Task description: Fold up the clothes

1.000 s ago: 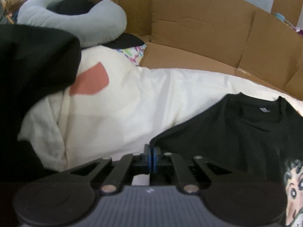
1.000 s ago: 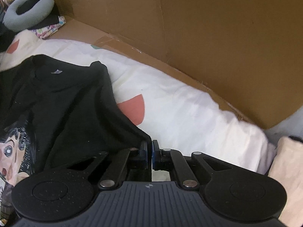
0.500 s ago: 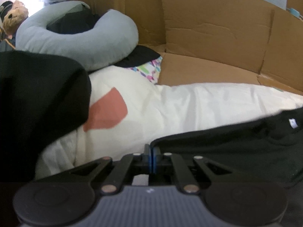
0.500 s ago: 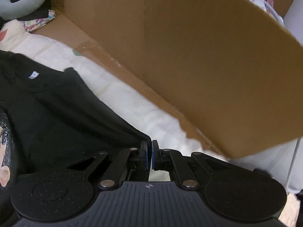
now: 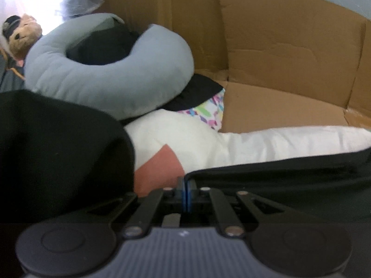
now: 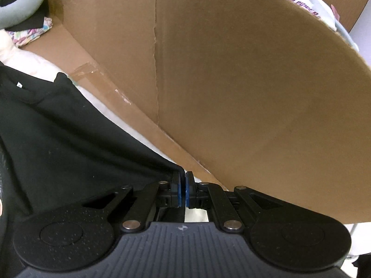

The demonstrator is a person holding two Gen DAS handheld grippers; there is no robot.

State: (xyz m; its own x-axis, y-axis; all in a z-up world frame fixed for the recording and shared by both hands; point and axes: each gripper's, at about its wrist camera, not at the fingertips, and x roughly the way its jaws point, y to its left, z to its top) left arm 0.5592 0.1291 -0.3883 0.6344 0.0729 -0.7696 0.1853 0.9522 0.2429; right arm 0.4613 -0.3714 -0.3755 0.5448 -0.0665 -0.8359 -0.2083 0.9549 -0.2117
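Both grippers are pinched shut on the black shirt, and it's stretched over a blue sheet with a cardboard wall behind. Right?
Not quite: the sheet is white, not blue, as the left wrist view shows. The rest holds: left gripper and right gripper are both pinched shut on the black shirt, with the cardboard wall behind.

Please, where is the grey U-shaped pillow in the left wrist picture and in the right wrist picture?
Left wrist view: the grey U-shaped pillow fills the upper left, lying partly on a black cloth beside the cardboard wall.
Right wrist view: only one end of it shows in the top left corner.
Shared landmark: the colourful patterned cloth just below the pillow.
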